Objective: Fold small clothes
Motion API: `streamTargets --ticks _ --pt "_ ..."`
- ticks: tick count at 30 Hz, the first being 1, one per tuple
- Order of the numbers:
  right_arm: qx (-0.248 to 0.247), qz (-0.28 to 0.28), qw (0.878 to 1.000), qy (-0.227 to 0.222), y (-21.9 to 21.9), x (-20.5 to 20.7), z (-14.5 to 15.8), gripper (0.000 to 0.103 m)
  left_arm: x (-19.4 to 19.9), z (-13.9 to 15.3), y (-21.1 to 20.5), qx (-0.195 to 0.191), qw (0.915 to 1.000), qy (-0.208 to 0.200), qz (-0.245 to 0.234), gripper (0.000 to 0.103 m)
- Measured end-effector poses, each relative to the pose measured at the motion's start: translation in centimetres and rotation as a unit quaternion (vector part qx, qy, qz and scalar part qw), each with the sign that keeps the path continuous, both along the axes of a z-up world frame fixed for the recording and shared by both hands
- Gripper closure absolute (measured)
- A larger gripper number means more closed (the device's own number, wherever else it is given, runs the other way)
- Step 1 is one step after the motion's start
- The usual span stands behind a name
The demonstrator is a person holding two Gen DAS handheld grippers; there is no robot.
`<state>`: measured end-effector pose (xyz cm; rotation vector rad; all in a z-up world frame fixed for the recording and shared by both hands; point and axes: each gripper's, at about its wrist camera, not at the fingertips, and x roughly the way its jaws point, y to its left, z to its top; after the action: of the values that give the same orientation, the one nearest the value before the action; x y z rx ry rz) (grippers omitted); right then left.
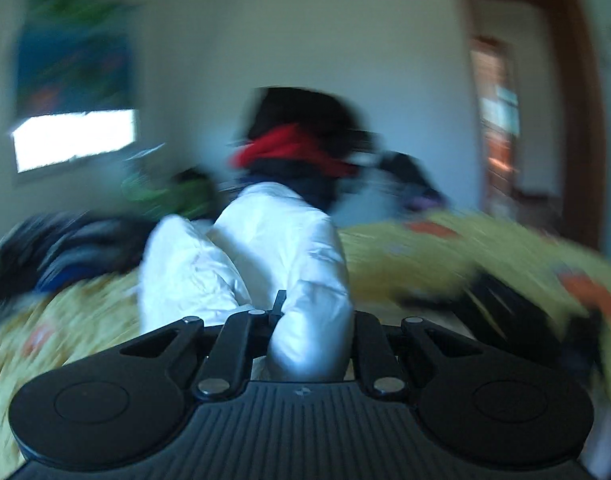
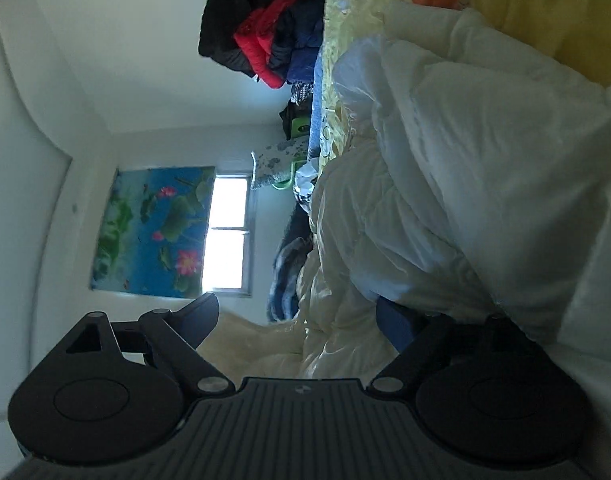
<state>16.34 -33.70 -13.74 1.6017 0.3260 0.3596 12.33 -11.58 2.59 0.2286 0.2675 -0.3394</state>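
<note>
The white puffy garment (image 1: 265,248) is filling the centre of the left wrist view, rising in a bunched column from between the fingers of the left gripper (image 1: 305,320), which is clenched on a fold of it. In the right wrist view, turned on its side, the same garment (image 2: 445,168) is spreading across the right half of the frame, crumpled and billowing on the yellow bed cover (image 2: 545,8). The right gripper (image 2: 305,320) is standing spread wide, its right finger pressing into the fabric and its left finger free in the air, so it is grasping nothing.

No flat, squared fold is showing anywhere, so the folding looks barely begun. A heap of dark and red clothes (image 2: 261,24) is waiting at the top centre, seemingly unfolded. The left view is blurring heavily, so finer detail cannot be told.
</note>
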Motion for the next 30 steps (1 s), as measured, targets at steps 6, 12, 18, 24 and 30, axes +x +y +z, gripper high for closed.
streamTargets --ticks 6,12,18,24,30 --pt "0.150 0.045 0.987 -0.037 -3.4 -0.2 0.3 0.001 -2.1 -3.9 -4.0 0.067 0.9949 0.001 -0.075 0.090" --pt "-0.181 0.175 0.967 -0.026 -2.8 1.6 10.3 0.001 -2.6 -6.3 -5.4 0.116 0.9831 -0.001 -0.142 0.090" --pt "-0.367 0.216 0.905 -0.001 0.1 3.7 15.6 0.001 -1.9 -8.0 -7.0 0.142 0.9750 0.005 -0.171 0.090" --pt "-0.469 0.197 0.861 -0.008 0.9 3.7 15.9 0.075 -0.7 -7.1 -6.9 0.118 0.9774 0.006 -0.176 0.090" --pt "-0.473 0.156 0.867 -0.002 -3.2 2.5 14.5 0.077 0.6 -7.8 -7.9 0.100 0.9700 0.056 -0.214 0.090"
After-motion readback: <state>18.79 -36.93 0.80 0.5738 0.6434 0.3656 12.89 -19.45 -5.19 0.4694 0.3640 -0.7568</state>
